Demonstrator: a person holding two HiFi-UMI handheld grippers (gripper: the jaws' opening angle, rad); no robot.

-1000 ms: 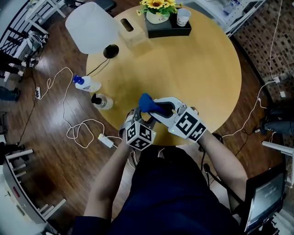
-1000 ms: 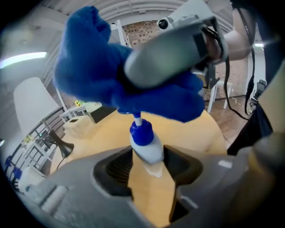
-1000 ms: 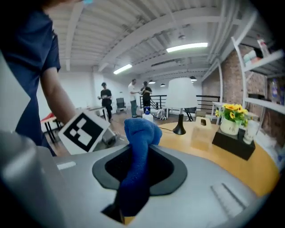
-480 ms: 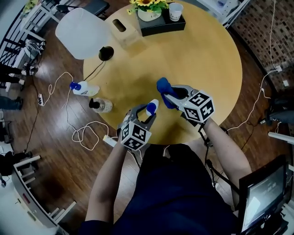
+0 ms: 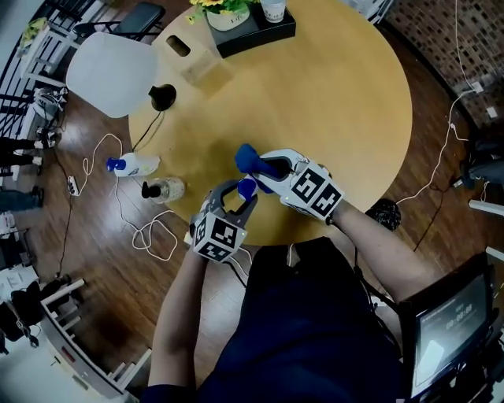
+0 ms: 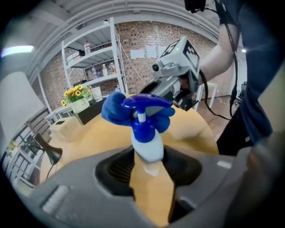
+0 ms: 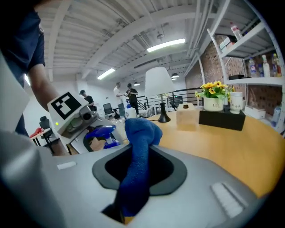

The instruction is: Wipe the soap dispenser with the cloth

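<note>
round wooden desk (image 5: 339, 94) fills most of the room's middle, with a white-shaded lamp (image 5: 110, 75) at its left edge and a pot of sunflowers (image 5: 224, 12) on a black tray at the far edge. brick walls and metal shelving stand behind. two bottles (image 5: 150, 177) lie on the floor off the left edge among loose cables.

all the work is at the near edge, right in front of the person. the left tool (image 6: 149, 162) holds the soap dispenser (image 6: 147, 140) off the desk, gripped low on its pale body so the blue pump head sticks out clear of the jaws. i'd say that is on purpose: the top is left bare for wiping and the bottle can't slide about. its jaws have just been closing and now stand part open, clamped on the dispenser's body between them.

the right tool (image 7: 133, 171) comes in from the right, angled down toward the pump. its jaws are pinched together on the blue cloth (image 7: 140, 131), which runs up between them and bunches into a soft wad past the tips. holding it by the tail leaves that wad free as the wiping face. from the left gripper view the wad sits just behind the pump head and looks to be touching it, so i judge the wipe is under way at the nozzle, with the body below not yet reachable while the jaws cover it.
</note>
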